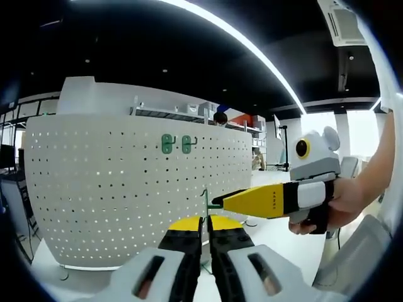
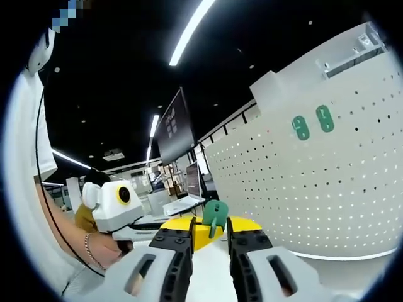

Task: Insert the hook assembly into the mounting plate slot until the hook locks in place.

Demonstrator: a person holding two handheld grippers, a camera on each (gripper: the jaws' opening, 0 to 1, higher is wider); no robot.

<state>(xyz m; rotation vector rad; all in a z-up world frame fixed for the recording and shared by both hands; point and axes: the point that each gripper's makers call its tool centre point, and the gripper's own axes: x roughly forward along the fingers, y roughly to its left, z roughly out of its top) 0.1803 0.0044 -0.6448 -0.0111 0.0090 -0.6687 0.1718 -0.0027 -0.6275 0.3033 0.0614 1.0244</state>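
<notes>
White pegboard (image 1: pixel 126 189) ahead, two green hooks (image 1: pixel 176 144) already mounted – third hook (image 2: pixel 215 216) pinched between both grippers, left gripper (image 1: pixel 203 226) and right gripper (image 2: pixel 210 228) closed on it, likely steadying for insertion.

Dark ceiling (image 1: pixel 126 44) with light strips (image 1: pixel 239 38); perhaps desks (image 2: pixel 179 204) behind.

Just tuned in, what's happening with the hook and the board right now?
A person holds both grippers in front of the white pegboard. The right gripper and the left gripper meet at a green hook, held clear of the board and not yet inserted. Two green hooks already hang on the board higher up.
</notes>
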